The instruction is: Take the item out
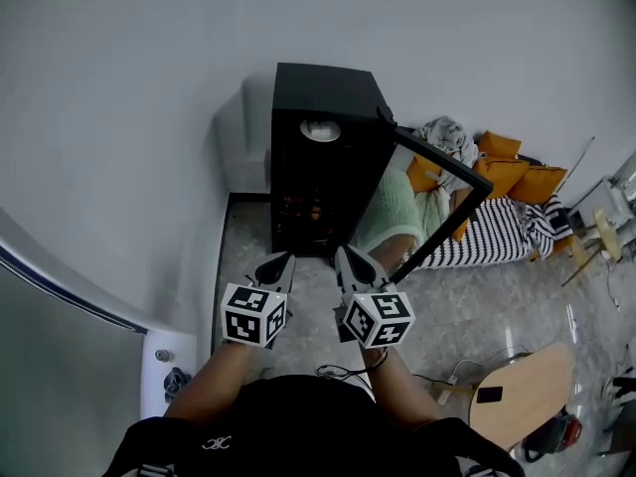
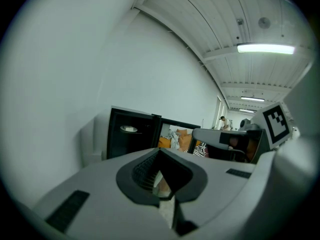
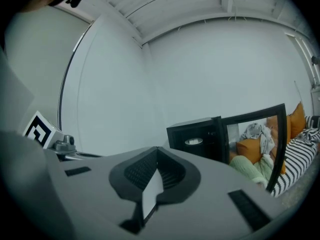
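A black cabinet (image 1: 323, 157) stands against the white wall with its glass door (image 1: 442, 197) swung open to the right. On its upper shelf lies a round white item (image 1: 320, 129), which shows as well in the left gripper view (image 2: 129, 129) and the right gripper view (image 3: 193, 141). Something reddish (image 1: 303, 207) sits lower inside, too dark to make out. My left gripper (image 1: 279, 260) and right gripper (image 1: 347, 255) are held side by side short of the cabinet's front. Both have their jaws together, with nothing held.
Orange cushions (image 1: 502, 167), a green blanket (image 1: 397, 217) and a striped mattress (image 1: 497, 232) lie right of the door. A round wooden table (image 1: 522, 391) stands at lower right, a white curved unit (image 1: 70, 306) at left. A cable (image 1: 343, 371) lies on the floor.
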